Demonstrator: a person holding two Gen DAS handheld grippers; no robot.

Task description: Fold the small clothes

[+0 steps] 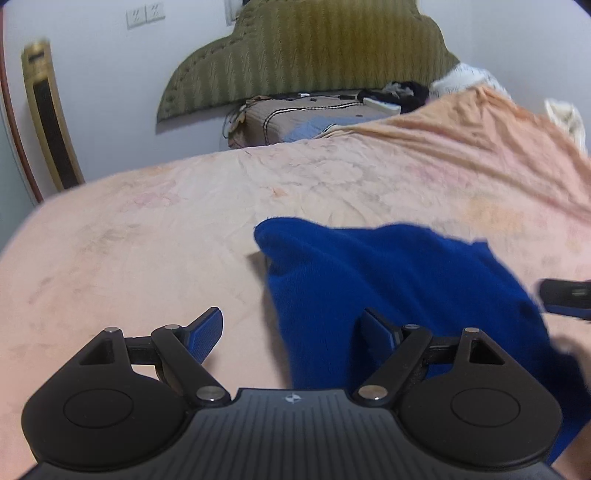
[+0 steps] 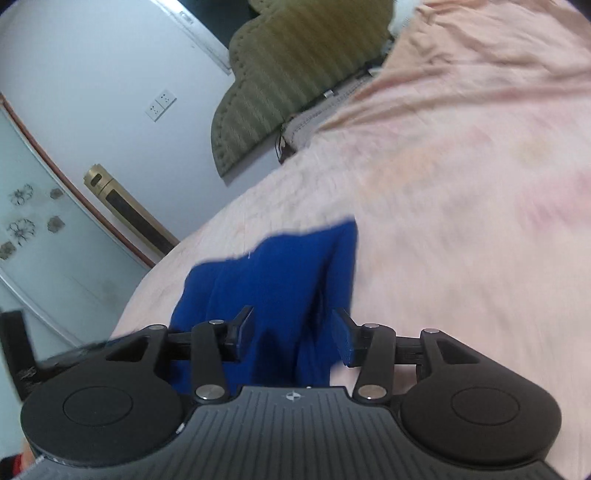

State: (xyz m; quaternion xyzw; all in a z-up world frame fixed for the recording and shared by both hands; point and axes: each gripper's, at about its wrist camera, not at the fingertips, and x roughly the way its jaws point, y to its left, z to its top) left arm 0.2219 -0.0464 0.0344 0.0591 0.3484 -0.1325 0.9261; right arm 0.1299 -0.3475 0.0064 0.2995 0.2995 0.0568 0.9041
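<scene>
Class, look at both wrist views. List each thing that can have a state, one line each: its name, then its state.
Blue garment: crumpled on the bed, not neatly folded, held by neither gripper.
Left hand-held gripper: open, nothing gripped, its right finger over the cloth's edge.
Right hand-held gripper: open, pads apart above the cloth.
Pink blanket: spread over the bed, wrinkled towards the far side.

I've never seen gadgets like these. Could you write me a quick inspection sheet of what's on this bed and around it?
Surface: pink blanket over the bed, wrinkled.
Job's things: blue garment, rumpled on the blanket.
Clutter: dark items near the headboard.
Grippers: left gripper open, garment edge between its fingers; right gripper open over the garment.
Cables: thin cords at the mattress corner.
Surroundings: green headboard, wall sockets.
</scene>
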